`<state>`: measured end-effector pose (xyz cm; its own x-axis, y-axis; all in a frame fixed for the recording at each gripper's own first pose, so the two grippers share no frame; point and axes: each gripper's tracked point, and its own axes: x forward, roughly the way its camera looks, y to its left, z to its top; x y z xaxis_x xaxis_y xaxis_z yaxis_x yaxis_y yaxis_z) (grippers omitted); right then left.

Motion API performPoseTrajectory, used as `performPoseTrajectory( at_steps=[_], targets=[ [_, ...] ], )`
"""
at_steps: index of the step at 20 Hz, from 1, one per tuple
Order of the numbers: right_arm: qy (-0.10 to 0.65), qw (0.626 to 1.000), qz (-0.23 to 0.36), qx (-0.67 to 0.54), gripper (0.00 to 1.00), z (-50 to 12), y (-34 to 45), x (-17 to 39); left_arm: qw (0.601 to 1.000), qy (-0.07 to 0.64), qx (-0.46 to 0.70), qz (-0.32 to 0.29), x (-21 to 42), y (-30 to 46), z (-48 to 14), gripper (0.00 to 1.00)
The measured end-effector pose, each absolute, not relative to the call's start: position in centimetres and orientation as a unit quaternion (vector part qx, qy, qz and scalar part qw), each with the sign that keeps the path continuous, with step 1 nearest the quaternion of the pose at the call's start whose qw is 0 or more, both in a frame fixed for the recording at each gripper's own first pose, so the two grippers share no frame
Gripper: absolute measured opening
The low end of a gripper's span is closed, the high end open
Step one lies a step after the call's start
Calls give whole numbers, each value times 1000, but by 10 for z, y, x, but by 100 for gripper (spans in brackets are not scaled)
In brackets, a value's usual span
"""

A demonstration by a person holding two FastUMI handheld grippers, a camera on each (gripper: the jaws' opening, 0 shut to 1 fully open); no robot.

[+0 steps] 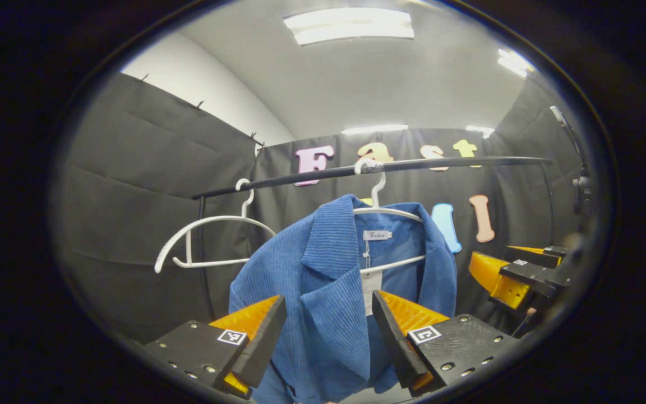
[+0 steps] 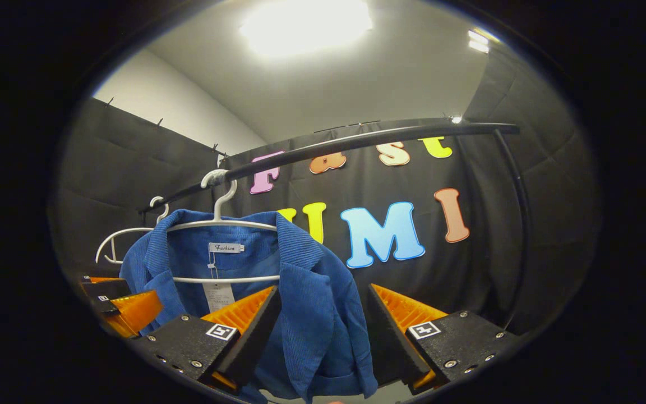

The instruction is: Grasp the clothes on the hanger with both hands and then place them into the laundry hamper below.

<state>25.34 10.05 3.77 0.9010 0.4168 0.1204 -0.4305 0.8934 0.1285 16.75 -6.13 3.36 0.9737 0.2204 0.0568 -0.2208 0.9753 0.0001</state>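
Both jaws stand wide open around the blue jacket (image 1: 328, 292); squeeze each lapel firmly, then lift off the hanger (image 1: 388, 212).

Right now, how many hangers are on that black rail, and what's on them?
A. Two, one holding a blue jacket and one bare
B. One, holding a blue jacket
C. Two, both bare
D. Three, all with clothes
A: the left gripper view shows the blue jacket on one white hanger and a bare hanger beside it on the rail.

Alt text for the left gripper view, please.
A blue jacket hangs on a white hanger from a black rail, between the open left gripper fingers. An empty hanger hangs left; the right gripper is at right.
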Motion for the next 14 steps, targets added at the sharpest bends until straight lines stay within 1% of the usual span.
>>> performPoseTrajectory(
  at_steps=[6,8,9,10,13,14],
  targets=[
    [-38,958,269,93,94,29,136,282,991,-20,14,134,196,-59,20,88],
    [-39,957,275,85,94,24,144,291,990,-21,17,139,203,-59,18,88],
    [-39,957,276,83,94,22,147,295,989,-21,19,143,206,-59,16,91],
    [-37,956,278,83,94,19,150,297,989,-21,22,145,210,-57,16,88],
    [-29,957,277,80,94,11,157,309,987,-21,31,156,218,-55,11,88],
    [-26,958,275,78,94,8,158,313,986,-21,32,160,220,-53,10,91]
  ],
)
